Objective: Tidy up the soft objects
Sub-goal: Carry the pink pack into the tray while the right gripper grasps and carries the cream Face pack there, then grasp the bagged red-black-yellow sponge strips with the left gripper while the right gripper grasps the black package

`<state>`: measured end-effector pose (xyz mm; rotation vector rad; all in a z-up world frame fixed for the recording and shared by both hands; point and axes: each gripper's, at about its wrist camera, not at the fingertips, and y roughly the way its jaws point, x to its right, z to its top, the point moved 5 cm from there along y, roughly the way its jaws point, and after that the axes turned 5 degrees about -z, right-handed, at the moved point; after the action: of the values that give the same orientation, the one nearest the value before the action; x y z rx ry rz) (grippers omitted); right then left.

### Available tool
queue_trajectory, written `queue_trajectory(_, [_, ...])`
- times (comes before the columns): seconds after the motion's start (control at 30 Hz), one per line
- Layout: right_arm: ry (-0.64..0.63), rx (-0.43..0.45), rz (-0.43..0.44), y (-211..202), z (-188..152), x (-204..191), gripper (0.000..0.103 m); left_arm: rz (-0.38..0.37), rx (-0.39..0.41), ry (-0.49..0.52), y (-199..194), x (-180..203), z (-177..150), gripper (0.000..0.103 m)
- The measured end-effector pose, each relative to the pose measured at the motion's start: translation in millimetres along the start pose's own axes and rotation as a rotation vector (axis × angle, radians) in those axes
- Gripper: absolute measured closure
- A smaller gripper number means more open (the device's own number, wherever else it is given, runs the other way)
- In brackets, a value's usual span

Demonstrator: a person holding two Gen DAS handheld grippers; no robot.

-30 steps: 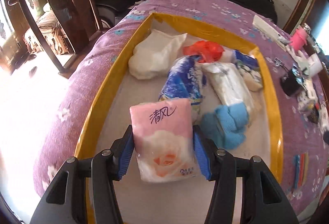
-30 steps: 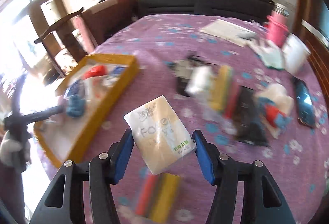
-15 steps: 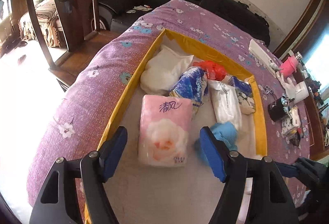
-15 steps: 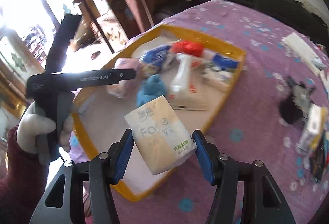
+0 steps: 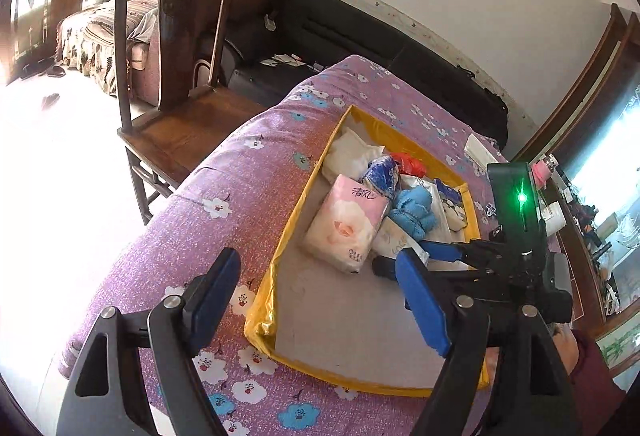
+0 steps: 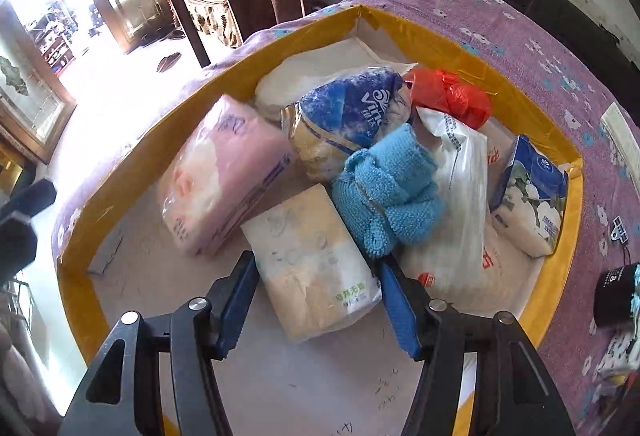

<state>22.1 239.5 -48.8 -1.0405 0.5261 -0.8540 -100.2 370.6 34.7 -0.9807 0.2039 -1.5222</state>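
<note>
A yellow-rimmed tray (image 6: 448,47) on the purple flowered cloth holds soft things. My right gripper (image 6: 320,296) is low inside the tray, shut on a cream tissue pack (image 6: 312,260) that rests on the tray floor beside a pink tissue pack (image 6: 224,175) and a blue knitted cloth (image 6: 388,191). My left gripper (image 5: 320,300) is open and empty, raised over the tray's near left rim (image 5: 288,236). In the left wrist view the pink pack (image 5: 346,222) lies in the tray and the right gripper (image 5: 404,262) reaches in from the right.
The tray also holds a blue-and-white pack (image 6: 348,115), a red plastic bag (image 6: 448,95), a white bag (image 6: 456,195) and a small blue tissue pack (image 6: 532,199). A wooden chair (image 5: 172,47) stands left of the table. Clutter lies at the table's right edge (image 5: 560,211).
My left gripper has drawn back and up from the pink pack it released. My right gripper has carried the cream pack into the tray and lowered it beside the pink pack.
</note>
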Motion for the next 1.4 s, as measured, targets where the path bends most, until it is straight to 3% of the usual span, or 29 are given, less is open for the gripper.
queue_trajectory(0.2, [0.042,0.1,0.049,-46.0,-12.1,8.9,0.024,0.002,-0.011,0.027,4.6,15.4,-11.7,0.022])
queue_trajectory(0.33, [0.085,0.194,0.047,-98.2,-48.7,35.1,0.023,-0.05,-0.029,0.07,6.2,45.3,-21.5,0.022])
queue_trajectory(0.47, [0.223,0.274,-0.011,-141.8,-99.5,102.0,0.017,-0.111,-0.061,0.145,14.2,88.7,-35.8,0.021])
queue_trajectory(0.67, [0.525,0.254,-0.155,-161.0,-192.3,232.9,0.015,-0.199,-0.141,0.257,36.8,162.2,-69.5,0.02])
queue_trajectory(0.8, [0.666,0.244,-0.176,-166.4,-248.5,281.9,0.015,-0.238,-0.202,0.348,50.6,207.6,-96.9,0.02])
queue_trajectory(0.93, [0.719,0.246,-0.183,-168.4,-280.2,298.4,0.015,-0.257,-0.292,0.421,71.2,245.8,-128.9,0.02])
queue_trajectory(1.1, [0.726,0.27,-0.164,-170.7,-282.0,304.2,0.015,-0.266,-0.36,0.466,85.9,270.6,-155.6,0.02])
queue_trajectory(1.3, [0.742,0.301,-0.259,-174.9,-260.3,335.2,0.015,-0.244,-0.387,0.474,92.8,275.1,-167.3,0.02])
queue_trajectory(1.4, [0.714,0.279,-0.243,-164.8,-244.4,342.7,0.02,-0.236,-0.396,0.465,93.8,272.1,-168.2,0.02])
